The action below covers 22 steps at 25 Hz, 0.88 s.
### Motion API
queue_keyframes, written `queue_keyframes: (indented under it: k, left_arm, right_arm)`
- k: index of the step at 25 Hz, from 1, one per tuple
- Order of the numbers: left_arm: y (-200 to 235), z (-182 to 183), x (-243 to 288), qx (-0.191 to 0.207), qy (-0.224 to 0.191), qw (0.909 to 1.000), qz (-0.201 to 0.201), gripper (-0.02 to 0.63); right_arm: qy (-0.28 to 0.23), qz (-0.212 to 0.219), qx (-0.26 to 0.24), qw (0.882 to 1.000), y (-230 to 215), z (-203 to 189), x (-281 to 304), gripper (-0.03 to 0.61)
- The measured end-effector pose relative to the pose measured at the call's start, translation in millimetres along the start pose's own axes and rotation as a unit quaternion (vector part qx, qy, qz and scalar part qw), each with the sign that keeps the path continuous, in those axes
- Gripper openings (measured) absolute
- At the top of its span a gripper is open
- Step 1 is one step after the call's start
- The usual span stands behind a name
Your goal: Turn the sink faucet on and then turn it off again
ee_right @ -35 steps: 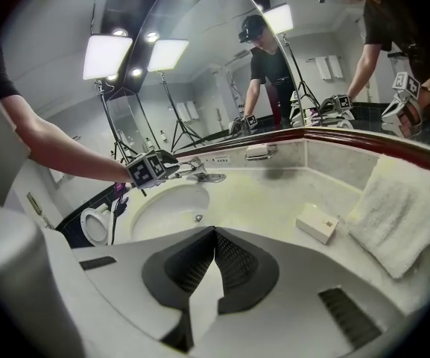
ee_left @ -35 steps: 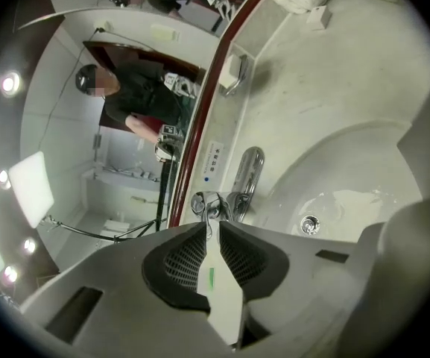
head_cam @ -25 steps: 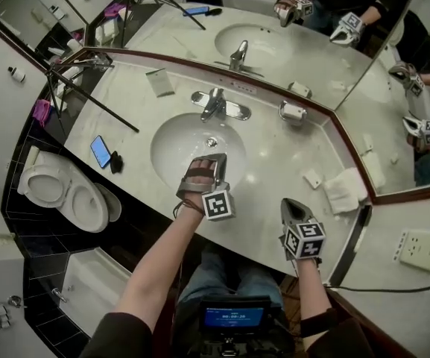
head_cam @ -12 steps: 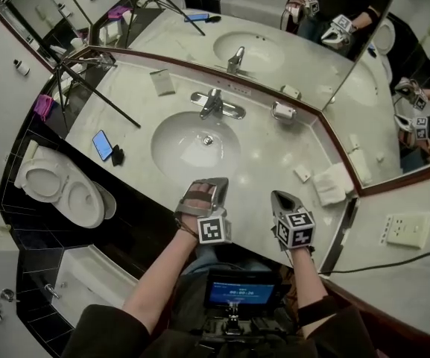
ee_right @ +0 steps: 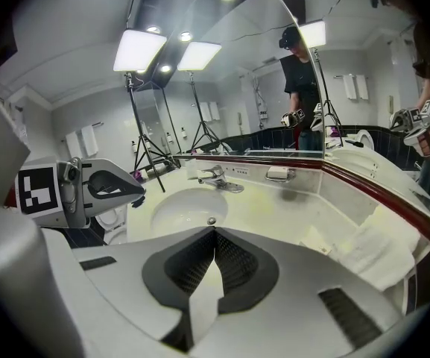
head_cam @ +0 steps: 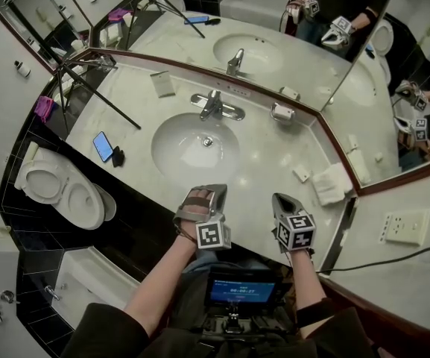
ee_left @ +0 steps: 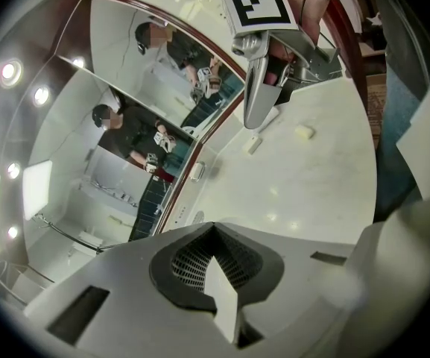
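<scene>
The chrome faucet [head_cam: 215, 104] stands behind the oval sink basin [head_cam: 194, 145] on the pale marble counter; I see no water running from it. It also shows in the right gripper view as the faucet [ee_right: 218, 177] beyond the basin [ee_right: 187, 209]. My left gripper [head_cam: 215, 191] hovers at the counter's front edge, just in front of the basin, shut and empty. My right gripper [head_cam: 279, 199] hangs beside it to the right, also shut with nothing between its pads. Neither touches the faucet. The left gripper view shows its pads together [ee_left: 213, 228] and the right gripper [ee_left: 258, 88] ahead.
A phone [head_cam: 102, 146] lies left of the basin, with a tripod leg [head_cam: 99, 98] slanting across the counter. A soap dish [head_cam: 282, 112] sits right of the faucet, a folded towel [head_cam: 332, 185] near the corner mirror. A toilet [head_cam: 58, 189] stands lower left.
My left gripper has drawn back from over the basin's front rim to the counter's front edge. The right gripper has stayed nearly in place. Both stay shut.
</scene>
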<state>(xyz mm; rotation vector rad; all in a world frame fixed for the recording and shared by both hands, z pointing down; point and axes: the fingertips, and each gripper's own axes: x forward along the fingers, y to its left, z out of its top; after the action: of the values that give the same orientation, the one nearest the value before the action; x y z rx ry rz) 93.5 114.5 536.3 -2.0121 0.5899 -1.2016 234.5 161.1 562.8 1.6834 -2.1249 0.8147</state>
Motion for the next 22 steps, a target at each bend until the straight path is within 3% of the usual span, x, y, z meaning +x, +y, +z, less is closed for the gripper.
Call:
queue_keyframes:
  k: [13, 22]
  left_arm:
    - [8.6, -9.5, -2.6, 0.002, -0.013, 0.9999, 0.007, 0.0]
    - [27.5, -47.6, -3.5, -0.001, -0.037, 0.9993, 0.0, 0.0]
  right_arm:
    - [-0.004, -0.012, 0.008, 1.0, -3.5, 4.3, 5.5, 0.016]
    - [-0.01, -0.03, 0.019, 0.999, 22.3, 15.9, 29.6, 0.017]
